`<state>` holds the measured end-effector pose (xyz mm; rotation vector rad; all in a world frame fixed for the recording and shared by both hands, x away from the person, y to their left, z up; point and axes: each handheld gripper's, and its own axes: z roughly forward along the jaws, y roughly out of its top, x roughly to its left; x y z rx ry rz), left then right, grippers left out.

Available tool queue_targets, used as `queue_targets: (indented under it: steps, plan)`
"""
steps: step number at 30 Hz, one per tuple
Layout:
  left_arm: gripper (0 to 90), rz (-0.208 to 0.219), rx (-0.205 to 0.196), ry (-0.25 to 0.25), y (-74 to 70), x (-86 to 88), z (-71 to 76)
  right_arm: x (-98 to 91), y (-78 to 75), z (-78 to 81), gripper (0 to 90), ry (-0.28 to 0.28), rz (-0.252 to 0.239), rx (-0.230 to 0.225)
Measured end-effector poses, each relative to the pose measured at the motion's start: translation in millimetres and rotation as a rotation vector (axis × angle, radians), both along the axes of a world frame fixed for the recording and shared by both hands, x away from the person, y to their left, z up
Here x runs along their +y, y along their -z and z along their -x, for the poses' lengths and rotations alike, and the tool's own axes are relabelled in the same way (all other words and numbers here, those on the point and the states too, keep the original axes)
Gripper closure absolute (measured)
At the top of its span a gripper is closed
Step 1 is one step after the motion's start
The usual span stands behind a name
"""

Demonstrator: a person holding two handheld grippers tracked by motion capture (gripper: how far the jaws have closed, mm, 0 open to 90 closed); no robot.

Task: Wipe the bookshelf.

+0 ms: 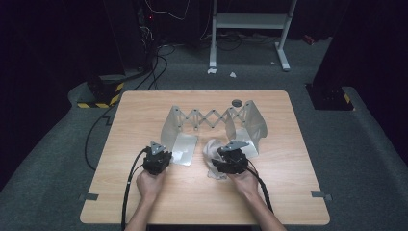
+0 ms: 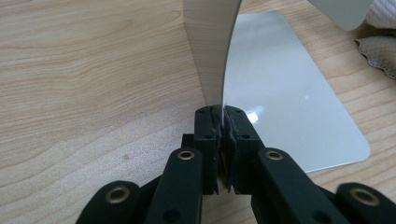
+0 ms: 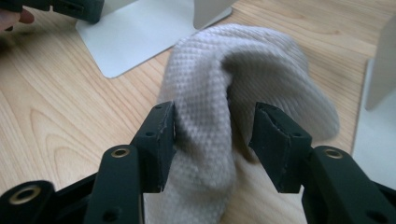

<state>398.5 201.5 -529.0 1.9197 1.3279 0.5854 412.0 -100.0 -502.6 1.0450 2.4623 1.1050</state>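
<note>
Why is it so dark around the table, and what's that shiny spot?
High view: light falls on the table while the room behind stays dark. Left gripper view: the metal plate throws back a small white glare, and the far wood blurs. Right gripper view: the cloth is evenly lit, its weave sharp.

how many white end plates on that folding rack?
2: the left end plate is clamped in the left tongs; the right end plate stands behind the cloth.

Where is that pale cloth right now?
In the high view the cloth lies bunched on the table, right of centre, beside the metal rack. It sits between the right gripper's open fingers.
</note>
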Motion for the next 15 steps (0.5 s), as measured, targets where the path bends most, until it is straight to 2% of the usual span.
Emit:
queue_targets:
  steps: [4, 7, 10, 13, 15]
  plan:
    - [83.7, 0.0, 0.0, 0.0, 0.0, 0.0, 0.0, -10.5, -0.3, 7.0, 47.0, 0.012, -0.011, -0.018]
    - [83.7, 0.0, 0.0, 0.0, 0.0, 0.0, 0.0, -21.2, -0.5, 11.5, 44.5, 0.021, -0.06, -0.017]
    - [83.8, 0.004, 0.002, 0.0, 0.0, 0.3, -0.2, -32.0, 1.8, 17.9, 43.2, 0.032, -0.063, -0.03]
    - [83.8, 0.002, 0.001, -0.001, 0.0, 0.0, -0.1, -47.1, 4.3, 23.6, 42.2, 0.074, -0.067, -0.05]
    - [83.8, 0.002, 0.001, -0.001, 0.0, 0.0, -0.1, -60.4, 4.8, 27.4, 37.9, 0.122, -0.08, -0.081]
